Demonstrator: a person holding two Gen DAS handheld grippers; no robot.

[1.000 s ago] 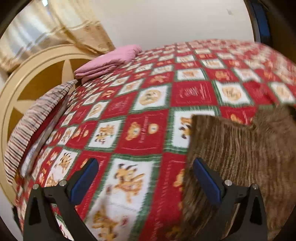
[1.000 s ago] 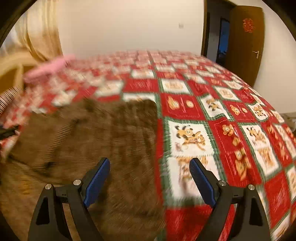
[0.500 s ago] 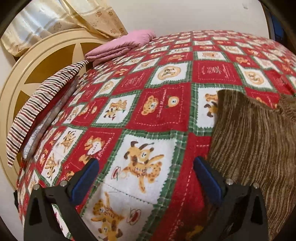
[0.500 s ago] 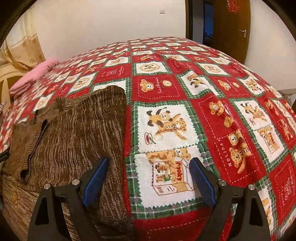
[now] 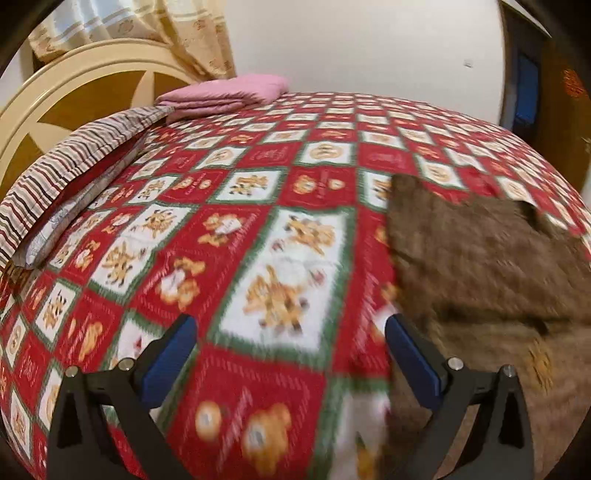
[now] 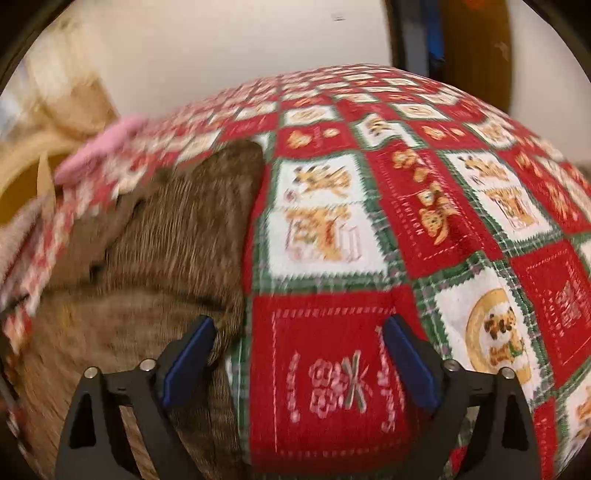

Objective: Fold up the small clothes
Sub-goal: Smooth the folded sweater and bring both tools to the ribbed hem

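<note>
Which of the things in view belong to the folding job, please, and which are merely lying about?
For the job:
- brown knitted garment, lying on the bed
- left gripper, jaws open
- right gripper, jaws open

Lying about:
- red patchwork bedspread
- folded pink cloth
- striped pillow
- headboard
- curtain

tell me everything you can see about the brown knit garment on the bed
The brown garment is a small ribbed knit, mottled brown and tan as it looks, lying flat and spread on the red, green and white patchwork bedspread. A dark opening shows near its upper edge; motion blur hides whether it is a collar or a zip. It sits between the two grippers: the left gripper has it at its right finger, the right gripper at its left finger. Both jaws stand open, holding nothing.
</note>
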